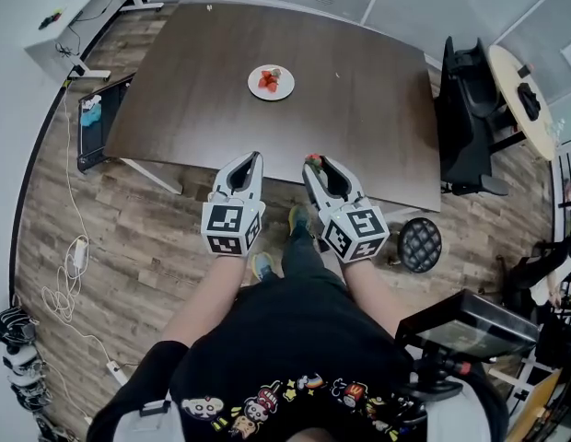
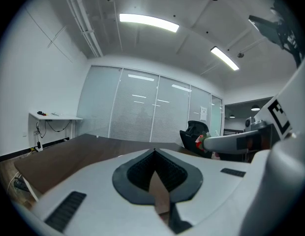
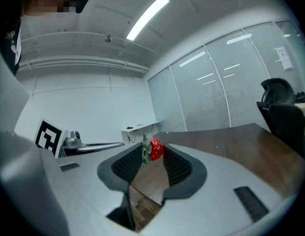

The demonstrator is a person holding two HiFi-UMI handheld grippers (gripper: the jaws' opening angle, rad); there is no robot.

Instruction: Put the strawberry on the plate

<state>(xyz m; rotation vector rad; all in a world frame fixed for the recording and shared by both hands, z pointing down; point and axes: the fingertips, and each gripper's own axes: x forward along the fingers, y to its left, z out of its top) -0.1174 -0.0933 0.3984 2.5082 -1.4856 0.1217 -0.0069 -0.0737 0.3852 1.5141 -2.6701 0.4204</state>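
Brown table (image 1: 221,81), wood floor (image 1: 129,247), black chair (image 1: 465,109).

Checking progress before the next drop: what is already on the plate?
Red strawberries lie on the white plate; their number is too small to tell. One more strawberry is clamped in the right hand-held gripper.

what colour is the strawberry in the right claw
Red, with a green leafy cap; the strawberry shows best in the right gripper view.

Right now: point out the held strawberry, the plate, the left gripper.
strawberry (image 3: 155,149), right gripper view, red flesh between the jaws.
plate (image 1: 286,89), head view, bare right rim.
left gripper (image 1: 257,156), head view, at its fingertips.
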